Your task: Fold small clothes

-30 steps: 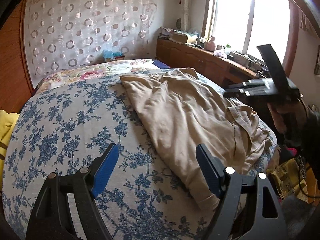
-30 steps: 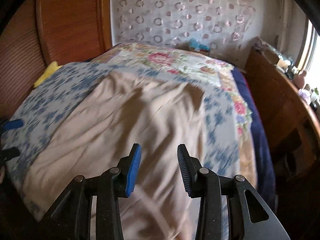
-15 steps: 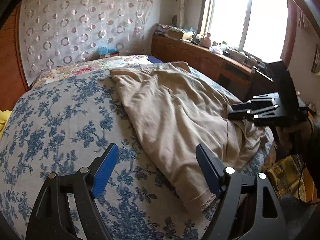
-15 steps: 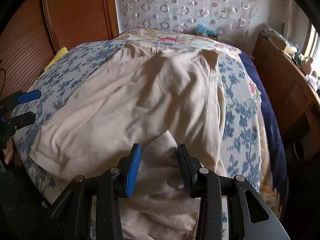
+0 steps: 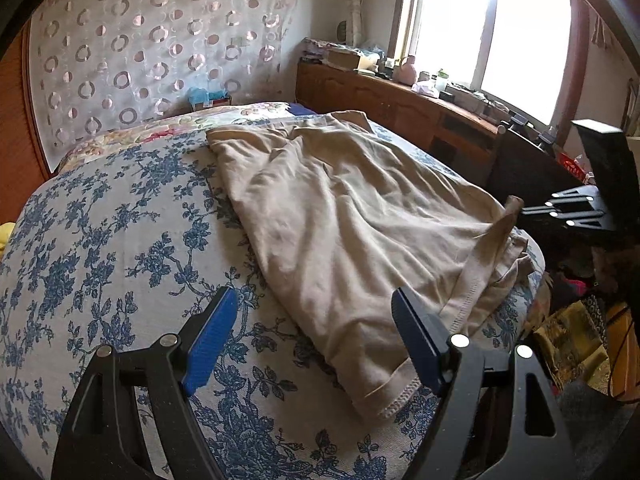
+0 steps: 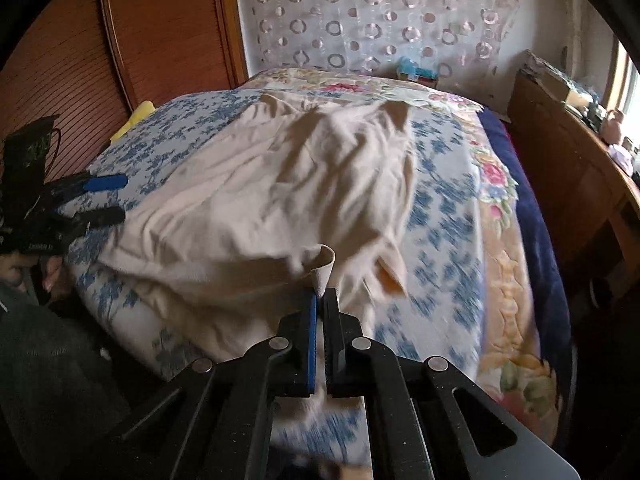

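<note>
A beige garment lies spread and wrinkled on the blue-flowered bedspread. My left gripper is open and empty, just above the garment's near hem corner. My right gripper is shut on a bunched edge of the beige garment and lifts it a little off the bed. In the left wrist view the right gripper is at the bed's right edge with the cloth pinched. In the right wrist view the left gripper is open at the far left.
A wooden sideboard with clutter runs under the window at the right. A wooden wardrobe stands at the left. A yellow cloth lies by the wardrobe. A floral quilt and a small blue box are at the head of the bed.
My right gripper has closed on the garment's edge and raised it. My left gripper has come down closer to the near hem, still open.
</note>
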A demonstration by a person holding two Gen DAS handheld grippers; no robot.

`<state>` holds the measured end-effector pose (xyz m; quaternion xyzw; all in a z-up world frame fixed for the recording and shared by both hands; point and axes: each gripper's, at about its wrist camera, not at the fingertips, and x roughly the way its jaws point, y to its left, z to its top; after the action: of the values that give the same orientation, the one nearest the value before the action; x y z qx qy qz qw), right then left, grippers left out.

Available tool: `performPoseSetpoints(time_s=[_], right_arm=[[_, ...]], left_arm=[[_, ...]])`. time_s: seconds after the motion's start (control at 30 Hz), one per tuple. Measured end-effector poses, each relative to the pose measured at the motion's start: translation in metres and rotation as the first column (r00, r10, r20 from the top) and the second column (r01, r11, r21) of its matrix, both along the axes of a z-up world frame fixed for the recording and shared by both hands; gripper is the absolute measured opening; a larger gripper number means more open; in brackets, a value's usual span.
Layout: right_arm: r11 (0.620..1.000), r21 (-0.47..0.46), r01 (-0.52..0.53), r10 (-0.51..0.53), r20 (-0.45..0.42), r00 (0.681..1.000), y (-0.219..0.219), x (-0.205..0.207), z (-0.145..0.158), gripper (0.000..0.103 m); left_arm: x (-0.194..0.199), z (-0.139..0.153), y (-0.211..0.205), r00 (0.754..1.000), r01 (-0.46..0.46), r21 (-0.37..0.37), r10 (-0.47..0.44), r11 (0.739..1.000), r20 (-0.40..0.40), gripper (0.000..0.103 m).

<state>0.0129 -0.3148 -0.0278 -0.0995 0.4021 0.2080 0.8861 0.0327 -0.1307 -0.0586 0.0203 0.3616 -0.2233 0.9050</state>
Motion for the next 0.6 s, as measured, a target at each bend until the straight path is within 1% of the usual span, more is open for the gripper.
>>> performPoseSetpoints(time_s=[0.13,0.23,0.27,0.33,0.37,0.4,0.5,0.6], right_arm=[[0.998,-0.009,0.056,-0.056,-0.036,0.998,-0.013,-0.012,0.002,0.003],[0.995,0.033,0.091,-0.091,-0.019,0.996,-0.017,-0.017,0.014,0.003],[0.995,0.043,0.095,-0.095,-0.008,0.995,-0.016,-0.018,0.019,0.004],[0.994,0.045,0.097,-0.098,0.02,0.995,-0.011,-0.021,0.025,0.01],[0.994,0.04,0.098,-0.1,0.035,0.994,-0.009,-0.021,0.028,0.016],[0.994,0.041,0.1,-0.102,0.045,0.994,-0.006,-0.021,0.03,0.02],[0.994,0.061,0.085,-0.09,0.076,0.993,0.002,-0.024,0.036,0.021],[0.995,0.045,0.085,-0.089,0.098,0.991,0.011,-0.025,0.034,0.025]], left_arm=[[0.001,-0.001,-0.001,1.0,0.004,-0.001,-0.004,1.0,-0.002,0.08],[0.001,-0.001,-0.002,1.0,0.006,-0.001,-0.006,1.0,-0.002,0.08],[0.001,-0.001,-0.002,1.0,0.006,-0.002,-0.006,1.0,-0.004,0.08],[0.0,-0.001,-0.002,1.0,0.005,-0.003,-0.005,1.0,-0.007,0.08],[0.0,-0.001,-0.002,1.0,0.005,-0.003,-0.005,1.0,-0.007,0.08],[-0.001,-0.001,-0.002,1.0,0.005,-0.002,-0.005,1.0,-0.007,0.08],[0.0,-0.003,-0.002,1.0,0.004,-0.006,-0.004,1.0,-0.014,0.08],[-0.001,-0.005,-0.002,1.0,0.007,-0.004,-0.007,1.0,-0.019,0.08]])
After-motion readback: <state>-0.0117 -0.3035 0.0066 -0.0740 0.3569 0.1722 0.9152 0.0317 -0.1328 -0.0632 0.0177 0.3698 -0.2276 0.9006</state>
